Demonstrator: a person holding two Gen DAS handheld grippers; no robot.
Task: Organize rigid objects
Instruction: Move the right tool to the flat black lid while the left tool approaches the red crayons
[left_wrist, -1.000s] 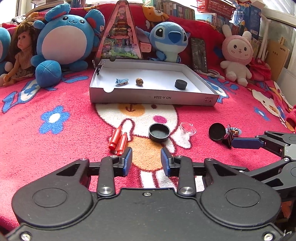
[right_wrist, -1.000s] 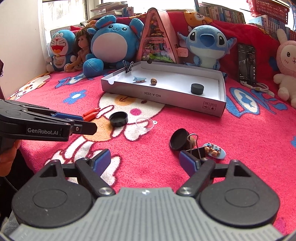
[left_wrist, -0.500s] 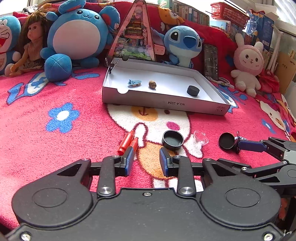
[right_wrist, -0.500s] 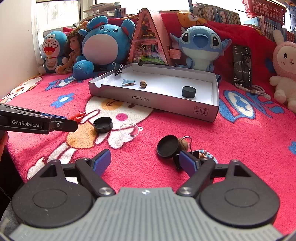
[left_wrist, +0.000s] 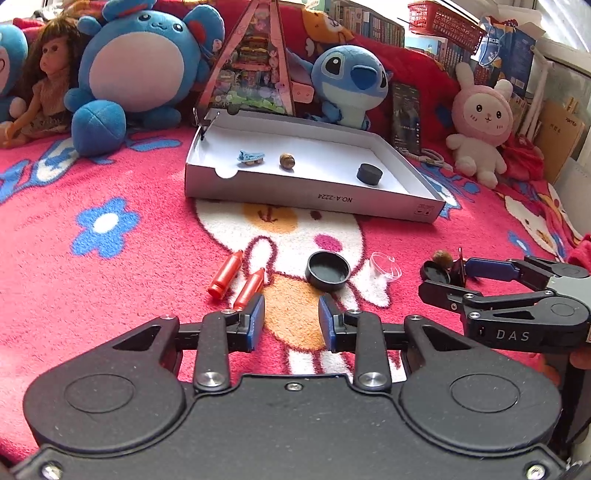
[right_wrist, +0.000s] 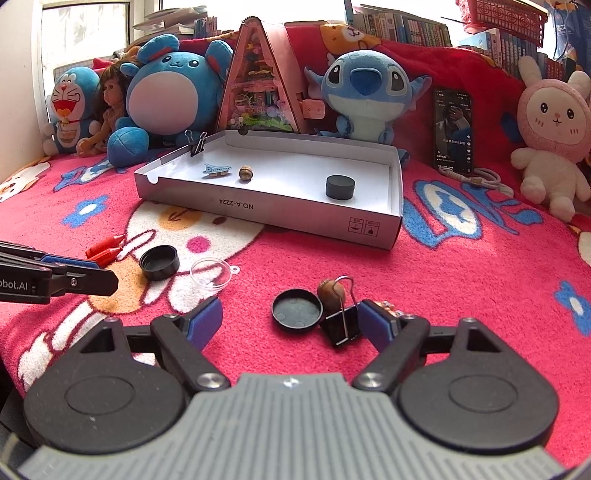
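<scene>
We see both fisheye views evenly daylit, with light entering from the blown-out window (right_wrist: 85, 33) at far left and a bright glare patch at far right. The shallow white cardboard box (left_wrist: 314, 197) casts soft shadows on the pink patterned blanket (right_wrist: 480, 295). Straight lines bow toward the edges; focus is sharp centrally, softer at the rims.

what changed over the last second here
The right gripper has come forward over the blanket, so the black binder clip and shallow black lid now sit between its open fingers; nothing gripped. The left gripper stays empty near the red crayons. White box contents unchanged.
</scene>
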